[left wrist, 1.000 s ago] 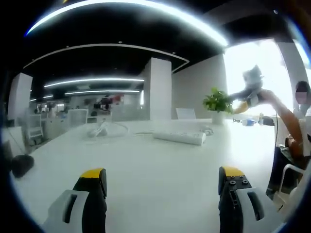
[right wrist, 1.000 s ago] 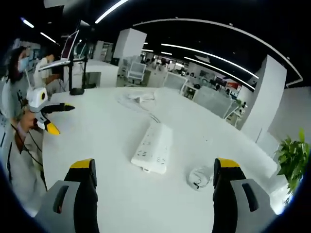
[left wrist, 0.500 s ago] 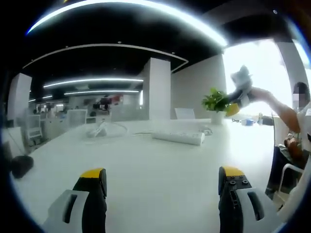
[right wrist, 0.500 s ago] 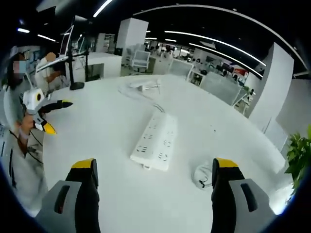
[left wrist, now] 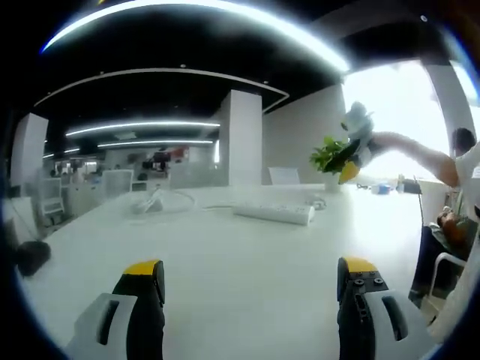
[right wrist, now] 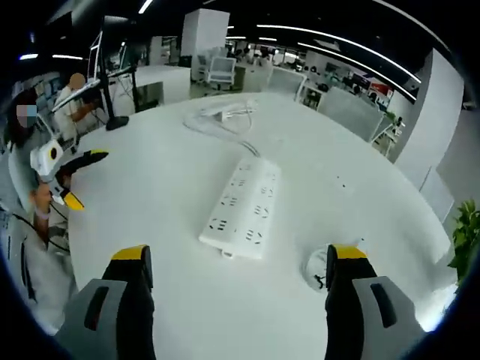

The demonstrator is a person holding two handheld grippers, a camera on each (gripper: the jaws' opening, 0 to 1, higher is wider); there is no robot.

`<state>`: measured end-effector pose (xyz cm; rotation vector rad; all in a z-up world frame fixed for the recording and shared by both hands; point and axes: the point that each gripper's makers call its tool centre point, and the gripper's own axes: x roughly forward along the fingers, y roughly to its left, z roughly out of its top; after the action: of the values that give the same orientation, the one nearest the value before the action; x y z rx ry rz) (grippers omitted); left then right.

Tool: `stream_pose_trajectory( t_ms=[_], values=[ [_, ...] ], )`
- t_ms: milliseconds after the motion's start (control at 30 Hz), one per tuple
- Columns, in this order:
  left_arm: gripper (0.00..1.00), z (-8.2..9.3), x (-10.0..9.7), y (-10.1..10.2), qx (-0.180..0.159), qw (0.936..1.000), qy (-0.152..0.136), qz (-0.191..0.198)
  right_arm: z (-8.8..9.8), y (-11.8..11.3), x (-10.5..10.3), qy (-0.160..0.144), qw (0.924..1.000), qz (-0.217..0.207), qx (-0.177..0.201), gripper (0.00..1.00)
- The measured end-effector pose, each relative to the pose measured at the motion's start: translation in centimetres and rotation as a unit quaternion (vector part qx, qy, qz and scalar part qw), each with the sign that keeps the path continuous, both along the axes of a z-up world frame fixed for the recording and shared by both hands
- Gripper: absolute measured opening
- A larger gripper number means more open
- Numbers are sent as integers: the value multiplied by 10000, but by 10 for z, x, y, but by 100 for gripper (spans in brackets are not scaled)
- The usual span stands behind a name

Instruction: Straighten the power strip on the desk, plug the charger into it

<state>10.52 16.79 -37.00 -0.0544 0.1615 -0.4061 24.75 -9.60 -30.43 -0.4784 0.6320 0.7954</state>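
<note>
White power strip [right wrist: 244, 218] lies on the table [right wrist: 172, 195] ahead of my right gripper [right wrist: 238, 262], fingers spread; my left gripper [left wrist: 251, 271] is spread too, its cable [right wrist: 225, 116] coiled beyond.

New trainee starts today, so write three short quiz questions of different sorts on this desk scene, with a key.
1. True or false: the power strip lies flat on the white desk with its sockets facing up.
2. Multiple choice: the right claw is
A. shut on the power strip
B. open above the desk, short of the power strip
C. shut on a cable
3. Fill in: in the right gripper view, the small coiled white cable lies beside that claw's ____ jaw.

Key
1. True.
2. B. Its jaws stand wide apart with nothing between them.
3. Right. The left claw is likewise open and empty.
</note>
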Motion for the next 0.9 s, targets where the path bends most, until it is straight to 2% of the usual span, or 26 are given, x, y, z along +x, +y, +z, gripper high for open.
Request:
stream_pose_trajectory(
  t_ms=[200,567,767,900],
  values=[
    [98,0,-1,1,-3,10000,-9,-11,0,5,10,177,9998,-78,57,96],
    [98,2,-1,-1,-34,10000,-45,-36,-18,19,27,664,9973,-302,-70,95],
    [98,1,-1,1,-43,10000,-46,-25,-30,27,24,820,9961,-277,-167,95],
    [98,2,-1,2,-61,10000,-57,-11,-37,30,23,799,9959,-189,-369,94]
  ],
)
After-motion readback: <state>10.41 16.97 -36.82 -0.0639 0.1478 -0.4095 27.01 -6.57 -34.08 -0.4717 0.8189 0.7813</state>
